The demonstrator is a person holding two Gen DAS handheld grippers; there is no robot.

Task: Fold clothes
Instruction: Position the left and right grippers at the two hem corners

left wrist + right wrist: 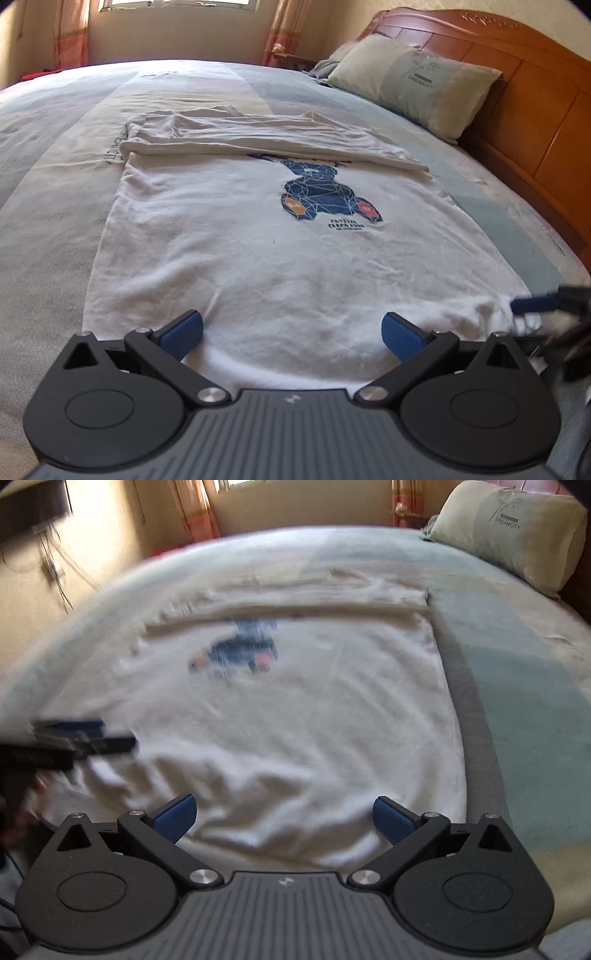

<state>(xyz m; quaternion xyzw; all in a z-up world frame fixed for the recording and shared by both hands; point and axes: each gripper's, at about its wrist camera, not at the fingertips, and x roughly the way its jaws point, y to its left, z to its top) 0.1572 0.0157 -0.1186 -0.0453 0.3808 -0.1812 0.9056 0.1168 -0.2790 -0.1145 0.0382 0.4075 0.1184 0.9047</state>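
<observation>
Left wrist view: my left tool [291,334] hangs with fingers apart over the near hem of the white T-shirt [229,236], spread on the bed [48,177], far edge folded over. My right tool [283,816], likewise apart, covers the other corner, probably for a paired lift.

Your right gripper [283,818] sits low in the frame, jaws spread wide over the near hem of the white T-shirt [295,720]. Your left gripper [85,734] blurs at left; a pillow [517,535] sits upper right.
</observation>
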